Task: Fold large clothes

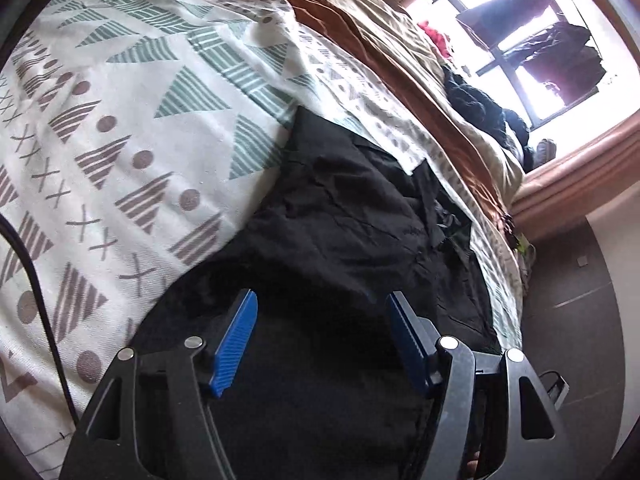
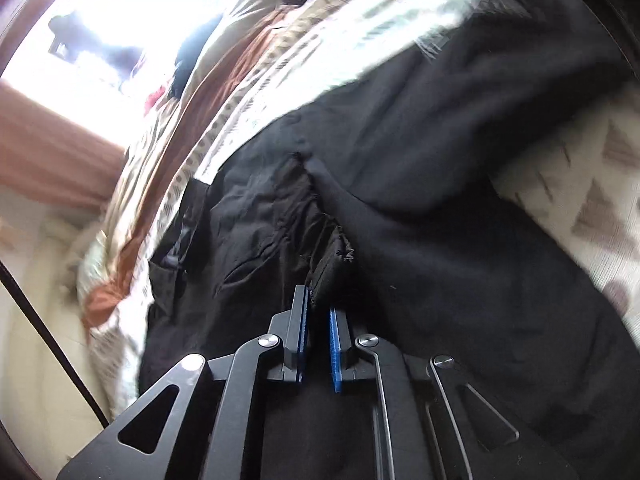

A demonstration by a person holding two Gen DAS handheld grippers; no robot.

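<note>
Black clothing (image 1: 344, 216) lay spread over a patterned bedspread (image 1: 132, 128), a large dark garment with creased panels and a stitched seam. Ahead of the left gripper (image 1: 322, 300) it stretched away toward a rumpled brown-and-tan blanket (image 1: 384, 40) and a bright window (image 1: 516, 36) beyond. That gripper's blue pads (image 1: 236, 340) stood well apart, with the dark cloth lying beneath and between them; I could not make out either pad pressing on it. Off to its left side ran the white spread with its green and grey triangles, and a dark cable (image 1: 36, 292) crossed the near corner.

The right gripper (image 2: 318, 300) had its blue pads (image 2: 335, 350) drawn nearly together, and a folded, frayed edge of the black clothing (image 2: 420, 184) sat right at their tips, apparently pinched between them. Past its fingers the garment bunched up in heavy folds, the blanket (image 2: 224, 92) lay off to its left, and the patterned spread (image 2: 592, 216) showed to its right, blurred.
</note>
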